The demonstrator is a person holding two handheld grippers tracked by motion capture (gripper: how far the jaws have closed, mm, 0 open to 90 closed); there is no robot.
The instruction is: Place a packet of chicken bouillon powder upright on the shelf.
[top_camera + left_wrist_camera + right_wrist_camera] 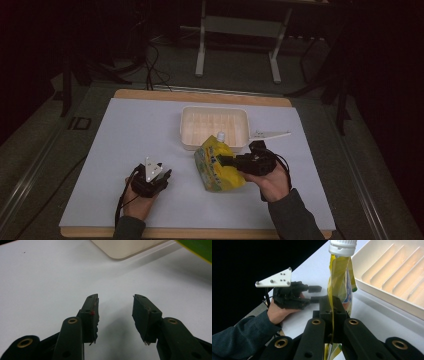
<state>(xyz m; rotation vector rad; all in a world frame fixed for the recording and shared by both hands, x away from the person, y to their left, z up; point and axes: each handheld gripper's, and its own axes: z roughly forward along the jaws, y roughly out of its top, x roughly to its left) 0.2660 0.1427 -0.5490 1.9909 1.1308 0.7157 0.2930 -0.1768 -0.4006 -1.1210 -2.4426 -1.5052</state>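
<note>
On a dim room's floor of grey-green carpet stands a wooden counter (200,95) covered by a pale lavender-white sheet (130,140), with bare wood showing along the far edge and the near edge. The tray (190,125), a shallow cream plastic dish with ribs across its bottom, sits on the sheet a little past the middle and serves as the landmark here.

Left of the tray and nearer the person, the left gripper (161,181) rests low over the sheet in a hand with a dark sleeve. Its jaws stand wide apart with nothing between them, only bare sheet below, as the left gripper view shows (115,315).

Just in front of the tray, at its near edge, hangs the pouch (217,165), a yellow and green drink pouch with a white screw cap (220,135) at its top. The cap end points toward the tray.

Right of the pouch and in front of the tray's right corner, the right gripper (226,161) is clamped tight on the pouch's flat seam; the right gripper view (332,311) shows the pads pinching that edge.

Behind the tray, beyond the counter's far edge, a pale metal stand (237,30) with two feet rises on the carpet. Cables (152,65) trail over the floor behind the tray and to its left. The room's edges are dark.
</note>
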